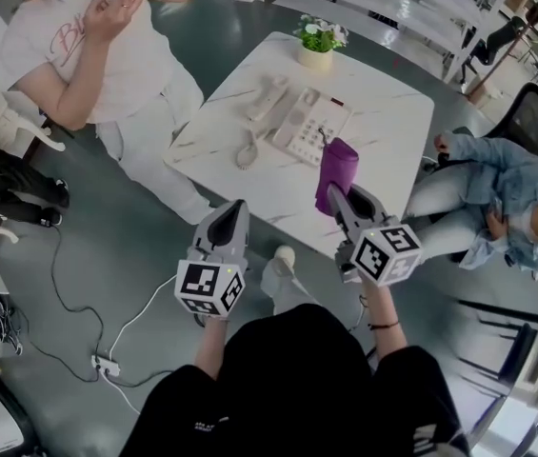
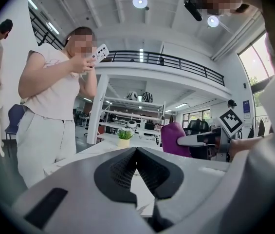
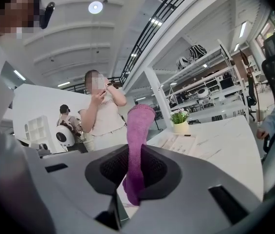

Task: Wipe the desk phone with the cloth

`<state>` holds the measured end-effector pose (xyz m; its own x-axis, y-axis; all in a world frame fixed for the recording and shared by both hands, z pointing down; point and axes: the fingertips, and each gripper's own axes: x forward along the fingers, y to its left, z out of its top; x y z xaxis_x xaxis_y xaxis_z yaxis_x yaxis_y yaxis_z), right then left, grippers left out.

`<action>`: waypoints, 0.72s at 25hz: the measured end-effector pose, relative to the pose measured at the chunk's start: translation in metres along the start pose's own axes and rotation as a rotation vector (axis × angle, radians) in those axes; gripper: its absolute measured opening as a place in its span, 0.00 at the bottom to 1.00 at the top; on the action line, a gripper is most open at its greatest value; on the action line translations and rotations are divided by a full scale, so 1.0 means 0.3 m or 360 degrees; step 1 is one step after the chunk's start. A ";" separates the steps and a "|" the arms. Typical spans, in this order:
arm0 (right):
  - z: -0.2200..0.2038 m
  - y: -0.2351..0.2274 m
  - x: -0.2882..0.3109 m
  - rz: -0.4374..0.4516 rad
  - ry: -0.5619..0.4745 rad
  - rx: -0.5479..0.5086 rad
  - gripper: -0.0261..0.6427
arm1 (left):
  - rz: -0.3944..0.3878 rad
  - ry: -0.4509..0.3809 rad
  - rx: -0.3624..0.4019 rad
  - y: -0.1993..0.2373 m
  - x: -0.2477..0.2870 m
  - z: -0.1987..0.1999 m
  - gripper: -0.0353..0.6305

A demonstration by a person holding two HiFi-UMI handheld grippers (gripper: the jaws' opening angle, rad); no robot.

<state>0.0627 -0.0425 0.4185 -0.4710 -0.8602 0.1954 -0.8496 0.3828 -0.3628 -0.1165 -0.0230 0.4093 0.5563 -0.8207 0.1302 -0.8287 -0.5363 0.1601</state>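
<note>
My right hand-held gripper pinches the cloth at the counter's near edge. My left hand-held gripper, clenched empty, hangs off it, lower centre.

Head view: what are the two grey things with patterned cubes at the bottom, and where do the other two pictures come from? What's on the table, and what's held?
There is no robot. A person holds a two-jaw hand tool in each hand, and the cubes are part of those tools. The head view is from a camera on that person's head, looking down. The other two pictures are from cameras riding on each tool, looking along its jaws. On the white table lie a desk phone and a small potted plant. The left gripper has its jaws together with nothing between them. The right gripper is clamped on a purple cloth, held upright and apart from the phone.
</note>
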 end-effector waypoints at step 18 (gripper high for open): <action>0.121 -0.282 0.349 -0.0216 0.0021 0.0041 0.10 | -0.0222 0.0137 -0.0013 0.174 0.498 0.034 0.05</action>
<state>0.0939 -0.1772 0.4365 -0.3553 -0.8989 0.2564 -0.8994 0.2541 -0.3557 -0.0773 -0.1756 0.4273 0.6695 -0.7182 0.1897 -0.7427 -0.6420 0.1904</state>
